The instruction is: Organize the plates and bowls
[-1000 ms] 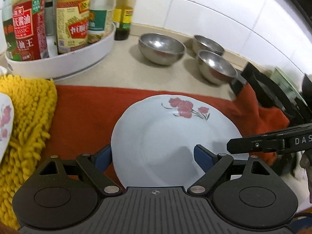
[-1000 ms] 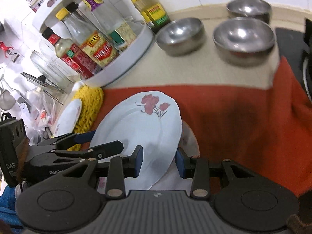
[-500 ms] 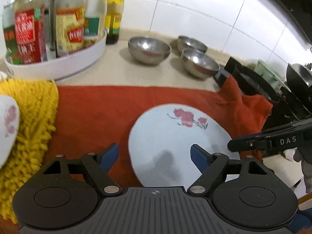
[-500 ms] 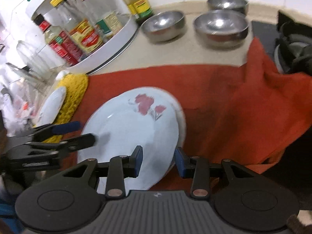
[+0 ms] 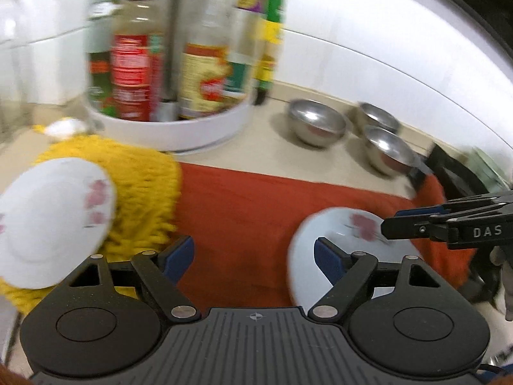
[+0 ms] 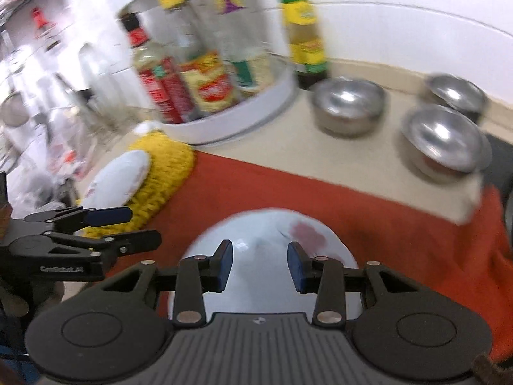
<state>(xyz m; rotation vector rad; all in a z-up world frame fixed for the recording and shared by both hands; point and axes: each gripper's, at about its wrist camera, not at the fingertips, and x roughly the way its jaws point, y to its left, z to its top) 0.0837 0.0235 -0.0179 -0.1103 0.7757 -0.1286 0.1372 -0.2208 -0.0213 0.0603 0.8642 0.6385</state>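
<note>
The red cloth (image 6: 368, 224) covers the counter's near edge, and the flowered plate (image 6: 266, 276) now lies flat on it at the middle of that edge, where a second ago it was tilted on its rim. The second plate (image 5: 51, 218) waits on the yellow mat (image 5: 144, 192) at the cloth's left end; three steel bowls (image 6: 349, 106) sit toward the back right corner. The left gripper (image 5: 253, 256) has swung toward that second plate, jaws apart and empty. The right gripper (image 6: 259, 266) hangs above the flat plate, jaws narrowly apart, holding nothing. Stacking looks next.
</note>
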